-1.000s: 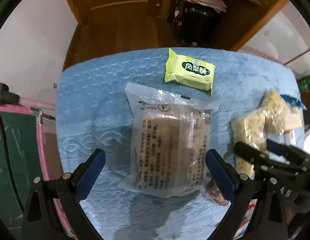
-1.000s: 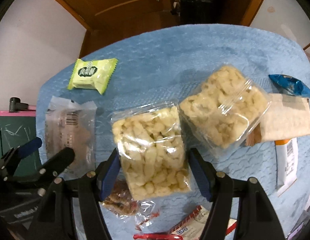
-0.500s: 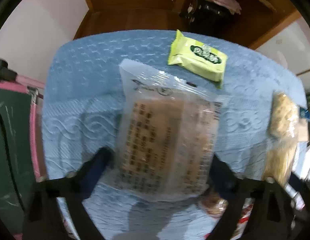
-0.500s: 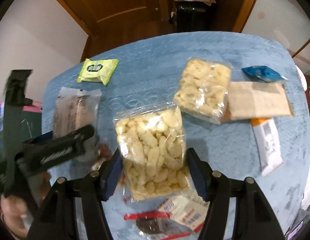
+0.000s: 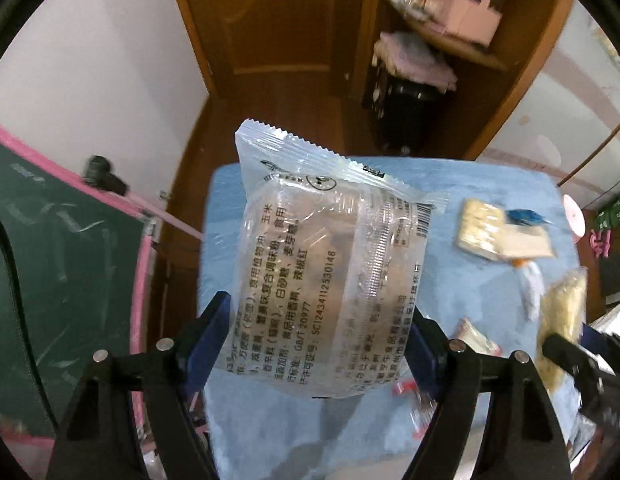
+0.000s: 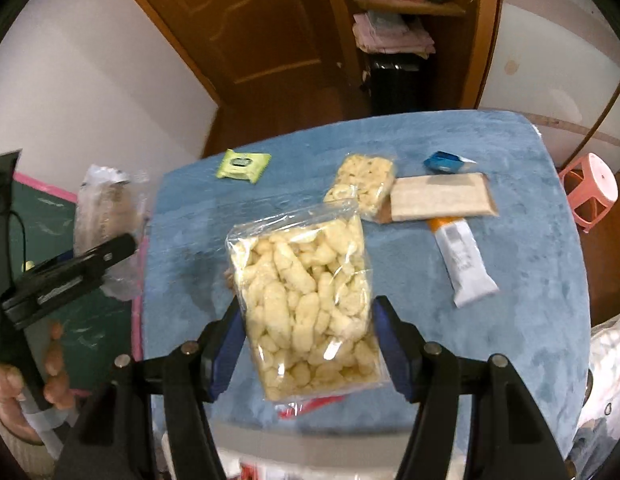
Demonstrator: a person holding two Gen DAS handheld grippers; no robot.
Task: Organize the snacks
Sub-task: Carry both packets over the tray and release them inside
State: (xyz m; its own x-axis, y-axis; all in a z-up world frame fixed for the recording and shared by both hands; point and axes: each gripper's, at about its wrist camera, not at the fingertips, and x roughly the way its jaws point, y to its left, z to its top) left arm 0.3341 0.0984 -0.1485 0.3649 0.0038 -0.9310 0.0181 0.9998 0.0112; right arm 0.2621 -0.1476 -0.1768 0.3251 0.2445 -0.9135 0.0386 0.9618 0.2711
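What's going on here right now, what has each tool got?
A person is sorting snacks on a blue-covered table. The left tool grips a clear printed packet, raised above the table's left edge. The right tool grips a clear bag of pale puffs, also lifted. A green packet, a second puff bag, a tan packet and a white tube lie on the cloth.

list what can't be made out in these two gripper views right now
- Clear brown snack pack, left wrist view: the wrapper's print and glare veil its contents.
- Red wrapper, right wrist view: mostly hidden under the puffed corn bag.
- Blue packet, right wrist view: label too small to read.
- Right gripper, left wrist view: blurred, cut by the edge.
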